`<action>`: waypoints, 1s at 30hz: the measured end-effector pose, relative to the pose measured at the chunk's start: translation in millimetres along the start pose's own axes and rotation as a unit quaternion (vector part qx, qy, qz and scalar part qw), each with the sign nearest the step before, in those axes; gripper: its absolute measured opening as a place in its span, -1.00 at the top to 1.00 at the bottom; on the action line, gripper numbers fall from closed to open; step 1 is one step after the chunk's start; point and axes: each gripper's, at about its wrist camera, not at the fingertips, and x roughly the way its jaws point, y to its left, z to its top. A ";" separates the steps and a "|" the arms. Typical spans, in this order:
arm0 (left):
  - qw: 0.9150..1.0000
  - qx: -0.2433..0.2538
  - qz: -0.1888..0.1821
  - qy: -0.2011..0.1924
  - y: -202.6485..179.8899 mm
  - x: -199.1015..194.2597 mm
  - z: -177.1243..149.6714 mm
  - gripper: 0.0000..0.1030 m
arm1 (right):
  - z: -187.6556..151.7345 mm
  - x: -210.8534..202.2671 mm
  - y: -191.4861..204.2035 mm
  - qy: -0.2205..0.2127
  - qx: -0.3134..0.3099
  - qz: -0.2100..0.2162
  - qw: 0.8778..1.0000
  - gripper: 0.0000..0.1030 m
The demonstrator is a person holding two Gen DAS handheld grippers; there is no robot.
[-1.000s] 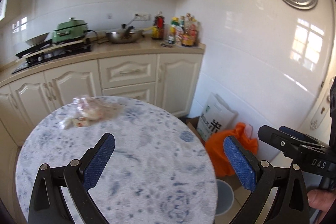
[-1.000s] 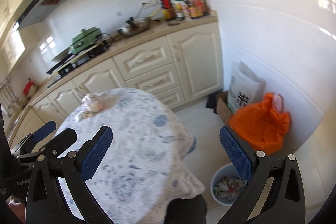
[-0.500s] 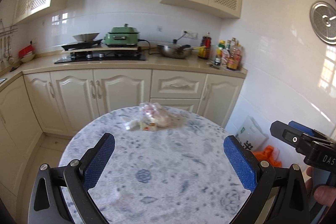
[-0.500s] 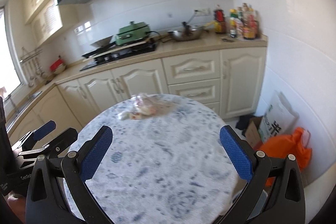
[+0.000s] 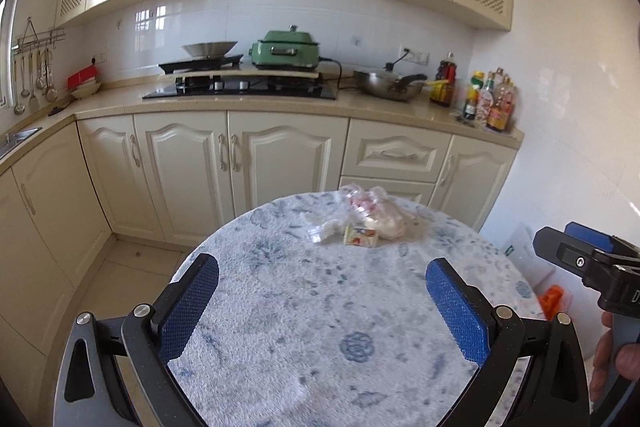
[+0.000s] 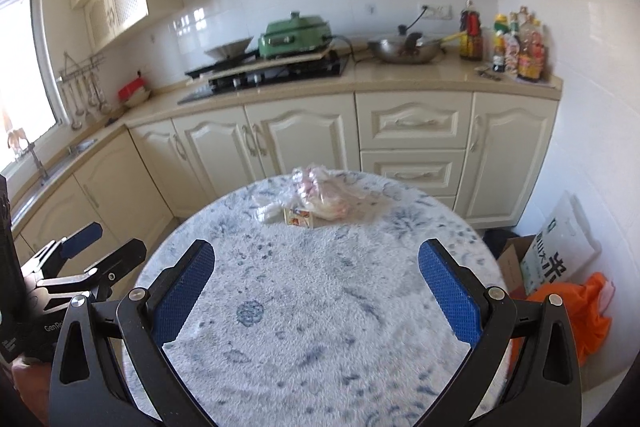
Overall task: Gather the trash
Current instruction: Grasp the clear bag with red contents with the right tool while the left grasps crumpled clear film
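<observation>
A small pile of trash lies at the far side of a round table (image 5: 280, 307) with a blue-patterned white cloth: a crumpled clear plastic bag (image 5: 376, 211), a small printed carton (image 5: 361, 237) and a bit of white wrapper (image 5: 324, 229). The same bag (image 6: 320, 193) and carton (image 6: 298, 217) show in the right wrist view. My left gripper (image 5: 322, 303) is open and empty over the near side of the table. My right gripper (image 6: 316, 291) is open and empty beside it, also well short of the pile.
Cream kitchen cabinets (image 5: 240, 163) with a hob, a green cooker (image 5: 286, 49), a pan and bottles stand behind the table. On the floor to the right are an orange bag (image 6: 576, 319), a white printed sack (image 6: 556, 251) and a cardboard box (image 6: 512, 259).
Both views have swung left and up from the floor and bin at the right, and now face the table and cabinets squarely. Both grippers stay open.
</observation>
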 end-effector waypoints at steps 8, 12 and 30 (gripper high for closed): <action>0.998 0.016 0.025 0.051 9.8 106.3 22.6 -0.98 | 9.8 108.7 -12.1 0.055 0.006 0.013 0.998 -1.00; 0.996 0.031 0.038 0.076 12.8 168.1 31.9 -0.98 | 16.8 157.1 -19.0 0.075 0.007 0.016 0.997 -1.00; 0.977 0.167 0.010 0.130 -21.8 366.0 51.5 -0.96 | 41.0 290.4 -25.8 0.144 -0.017 0.071 0.987 -0.66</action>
